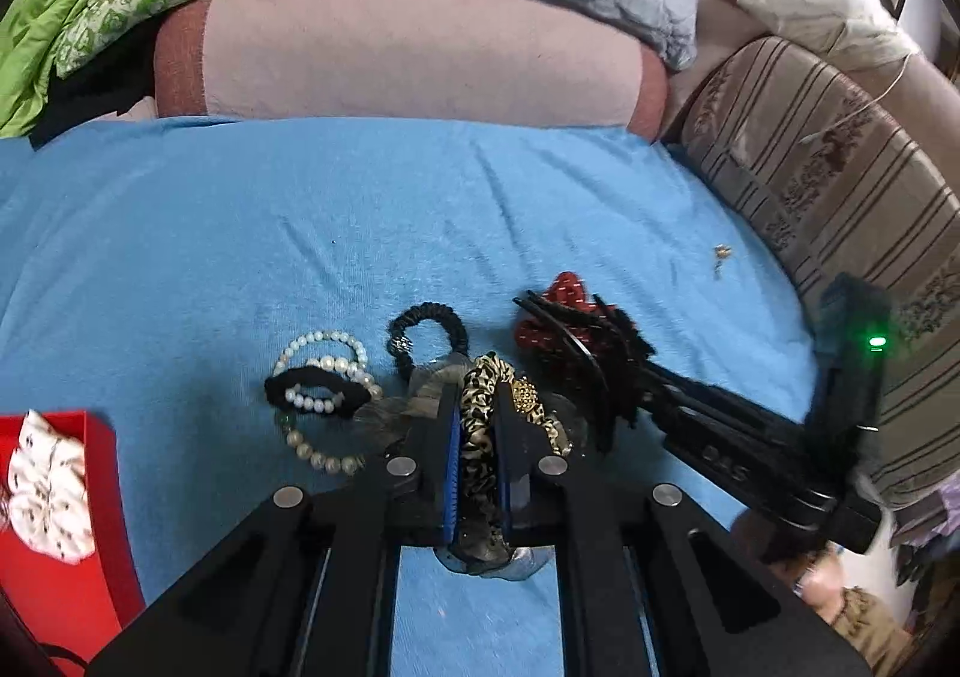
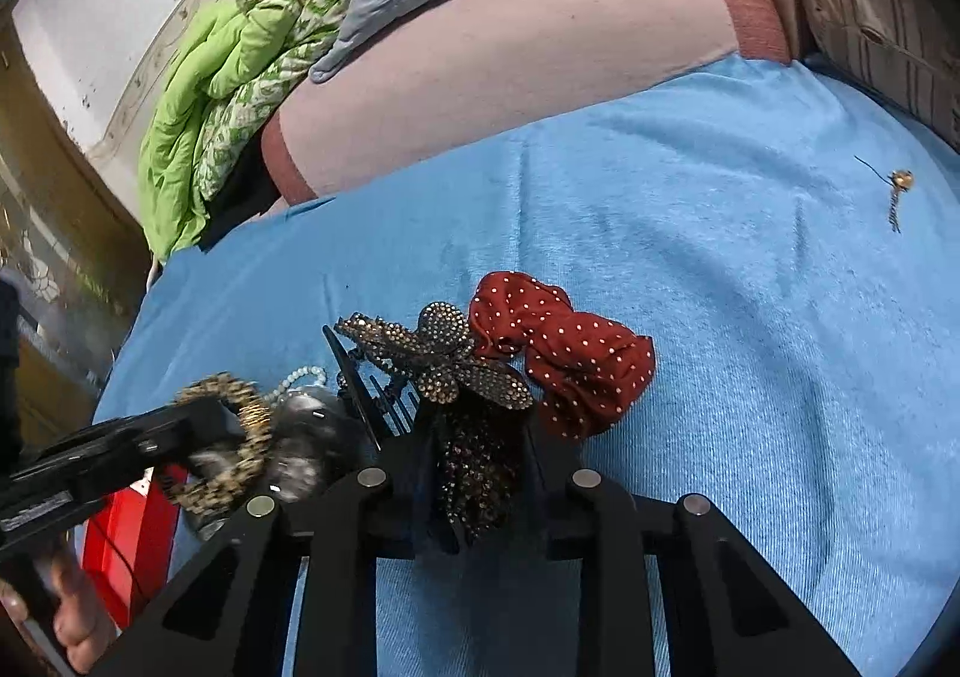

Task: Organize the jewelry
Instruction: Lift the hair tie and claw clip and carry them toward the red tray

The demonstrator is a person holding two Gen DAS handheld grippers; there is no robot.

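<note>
While your left claw (image 1: 480,437) pinches the leopard scrunchie (image 1: 480,419) over the bed (image 1: 240,233), carry it clear of the beads (image 1: 327,371) toward the red box (image 1: 102,497); your right claw (image 2: 480,467) clamps the butterfly clip (image 2: 444,353).

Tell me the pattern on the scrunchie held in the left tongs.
Leopard print, tan and black, on the scrunchie; clearest in the left wrist view.

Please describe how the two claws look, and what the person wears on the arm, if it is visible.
Both claws are matte black, with angular linkage arms joined by round silver pins. The left claw has blue pads on its fingers. The right claw has embossed lettering and a green light. A patterned brownish sleeve shows.
</note>
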